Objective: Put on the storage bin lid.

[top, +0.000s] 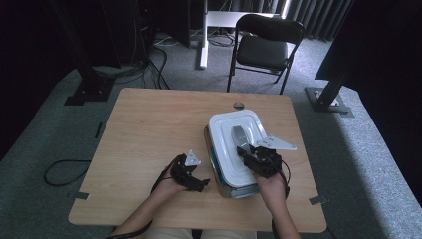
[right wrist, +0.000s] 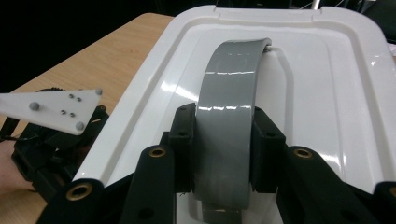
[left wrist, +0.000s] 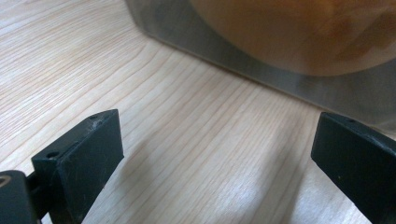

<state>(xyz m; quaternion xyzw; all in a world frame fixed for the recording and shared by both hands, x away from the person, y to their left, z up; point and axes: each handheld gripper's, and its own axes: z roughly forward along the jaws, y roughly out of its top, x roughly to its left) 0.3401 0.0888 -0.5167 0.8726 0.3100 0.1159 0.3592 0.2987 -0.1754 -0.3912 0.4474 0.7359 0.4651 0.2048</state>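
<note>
A container with a white lid and clear walls stands on the right half of the wooden table. A grey arched handle runs along the lid's middle. My right gripper is over the near part of the lid, shut on that handle; in the right gripper view its jaws press both sides of the grey handle above the lid. My left gripper lies low on the table just left of the container, open, nothing between its fingers; the container wall rises close ahead.
A small round hole sits in the table behind the container. A black folding chair and dark stands are on the carpet beyond. The left gripper's grey plate shows beside the lid.
</note>
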